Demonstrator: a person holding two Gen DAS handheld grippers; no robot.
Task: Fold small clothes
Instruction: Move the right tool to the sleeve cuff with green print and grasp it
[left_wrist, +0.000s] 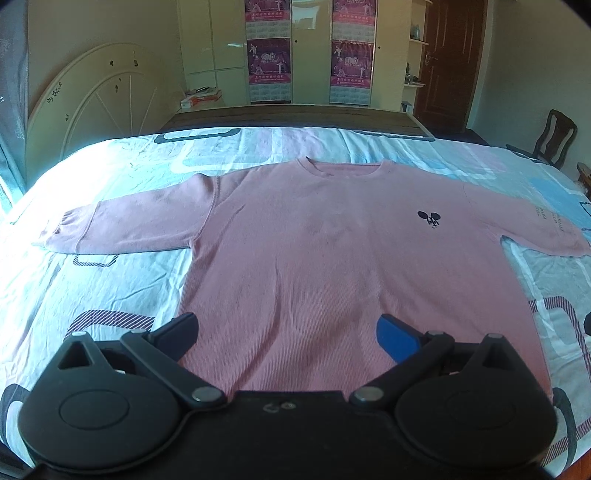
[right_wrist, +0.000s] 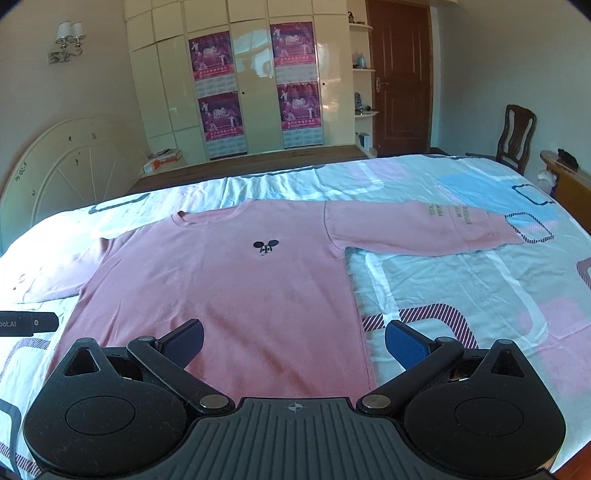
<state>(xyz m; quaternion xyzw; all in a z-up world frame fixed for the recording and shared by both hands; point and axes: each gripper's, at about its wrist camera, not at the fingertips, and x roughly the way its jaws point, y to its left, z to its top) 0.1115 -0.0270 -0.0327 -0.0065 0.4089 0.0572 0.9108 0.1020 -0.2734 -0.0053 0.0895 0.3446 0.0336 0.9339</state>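
Observation:
A pink long-sleeved shirt (left_wrist: 314, 258) lies flat and face up on the bed, both sleeves spread out sideways, a small black mouse logo (left_wrist: 429, 218) on its chest. It also shows in the right wrist view (right_wrist: 229, 295). My left gripper (left_wrist: 288, 336) is open and empty, above the shirt's bottom hem near its left side. My right gripper (right_wrist: 293, 345) is open and empty, above the hem at the shirt's right edge. Part of the left gripper (right_wrist: 27, 324) shows at the left edge of the right wrist view.
The bed sheet (right_wrist: 461, 288) is light blue and pink with patterns. A white headboard (left_wrist: 96, 107) stands to the left. Wardrobes with posters (right_wrist: 255, 85), a brown door (right_wrist: 400, 77) and a wooden chair (right_wrist: 515, 134) stand beyond the bed.

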